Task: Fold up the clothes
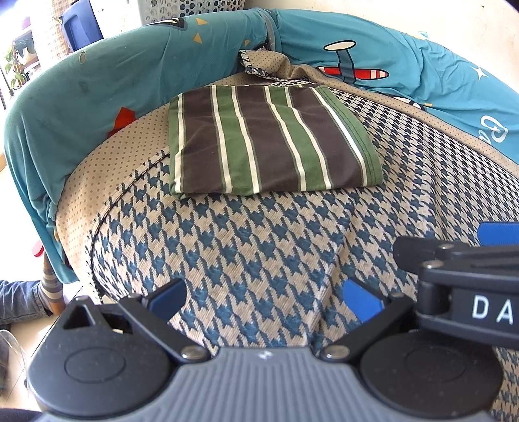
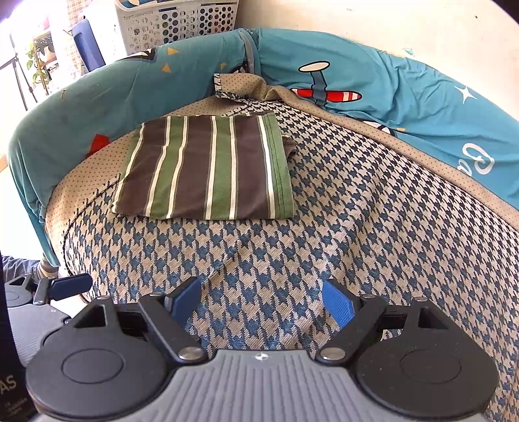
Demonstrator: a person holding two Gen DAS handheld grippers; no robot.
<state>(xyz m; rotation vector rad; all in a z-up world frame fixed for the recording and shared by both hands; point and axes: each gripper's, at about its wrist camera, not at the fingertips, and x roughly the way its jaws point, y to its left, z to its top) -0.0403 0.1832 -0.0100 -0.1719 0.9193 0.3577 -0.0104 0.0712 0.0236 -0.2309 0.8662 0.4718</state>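
Note:
A striped garment (image 1: 269, 142) in brown, green and white lies folded into a neat rectangle on the houndstooth seat cover (image 1: 259, 246), toward the back. The right wrist view shows the same garment (image 2: 207, 168) left of centre. My left gripper (image 1: 266, 298) hovers over the front of the seat, well short of the garment, open with nothing between its blue pads. My right gripper (image 2: 262, 305) is likewise open and empty, beside the left one. Its black body (image 1: 460, 285) shows at the right edge of the left wrist view.
A teal cartoon-print cover (image 1: 97, 97) wraps the raised back and side around the seat. A white perforated laundry basket (image 2: 175, 22) stands behind it. A wrinkled flap of the seat cover (image 1: 269, 65) is bunched at the back corner. A person's leg (image 1: 19, 298) shows at lower left.

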